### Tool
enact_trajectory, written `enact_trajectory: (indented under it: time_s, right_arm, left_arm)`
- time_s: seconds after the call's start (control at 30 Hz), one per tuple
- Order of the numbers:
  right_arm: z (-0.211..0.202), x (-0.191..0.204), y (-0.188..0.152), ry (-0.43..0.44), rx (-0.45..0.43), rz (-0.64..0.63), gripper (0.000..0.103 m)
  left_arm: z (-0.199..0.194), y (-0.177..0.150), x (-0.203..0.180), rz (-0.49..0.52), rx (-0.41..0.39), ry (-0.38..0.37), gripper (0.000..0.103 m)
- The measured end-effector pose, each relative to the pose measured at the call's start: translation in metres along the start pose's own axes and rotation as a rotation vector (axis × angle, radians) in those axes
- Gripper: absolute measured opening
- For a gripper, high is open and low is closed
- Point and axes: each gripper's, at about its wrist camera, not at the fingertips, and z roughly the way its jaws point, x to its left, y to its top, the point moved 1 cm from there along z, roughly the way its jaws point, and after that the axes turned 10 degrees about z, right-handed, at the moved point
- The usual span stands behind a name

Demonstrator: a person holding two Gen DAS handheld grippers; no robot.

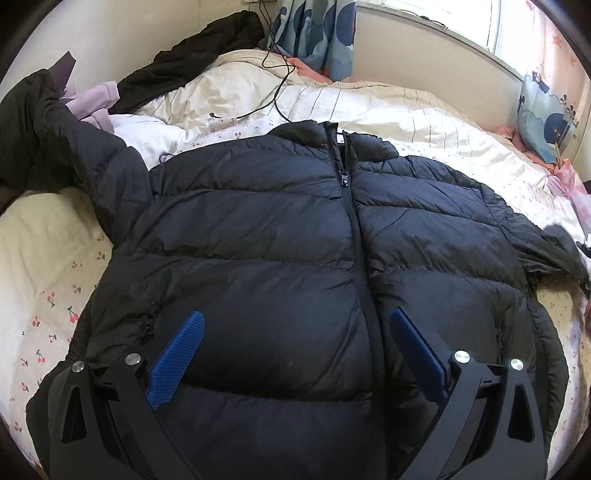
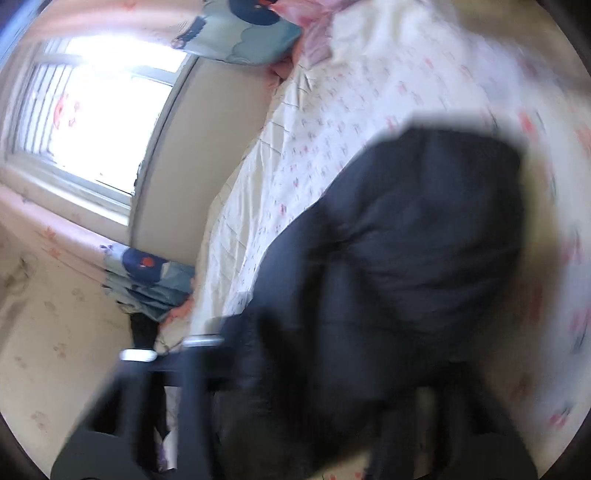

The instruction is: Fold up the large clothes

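Observation:
A black puffer jacket (image 1: 295, 229) lies front up and zipped on the bed, collar toward the far side. My left gripper (image 1: 295, 332) hovers over its lower front, open, blue pads (image 1: 177, 362) wide apart on either side of the zipper (image 1: 354, 229) with nothing held. The right wrist view is blurred and rolled sideways. There the jacket's sleeve (image 2: 424, 221) runs from the bedsheet into my right gripper (image 2: 295, 350). Its jaws stand close together with black fabric bunched over them, and the pads themselves are hidden.
The bed has a cherry-print sheet (image 1: 55, 288) and a striped cream duvet (image 1: 332, 99) with a black cable (image 1: 277, 85) across it. Dark clothes (image 1: 33, 140) and a lilac garment (image 1: 96, 99) are piled at the far left. A wall, window (image 2: 96, 110) and curtains (image 1: 314, 33) stand behind the bed.

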Motion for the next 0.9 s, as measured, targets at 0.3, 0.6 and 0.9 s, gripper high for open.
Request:
enact_trajectory:
  time_s: [0.3, 0.6, 0.9]
  right_arm:
    - [-0.081, 0.144, 0.009, 0.106, -0.222, -0.510, 0.013]
    - [-0.049, -0.082, 0.012, -0.069, -0.033, 0.132, 0.068]
    - [-0.024, -0.059, 0.044, -0.088, -0.037, 0.043, 0.022]
  left_arm:
    - [-0.005, 0.003, -0.003, 0.010, -0.022, -0.006, 0.097]
    - [-0.011, 0.001, 0.006, 0.008, -0.023, -0.016, 0.097]
    - [-0.002, -0.001, 0.001, 0.006, -0.004, -0.020, 0.097]
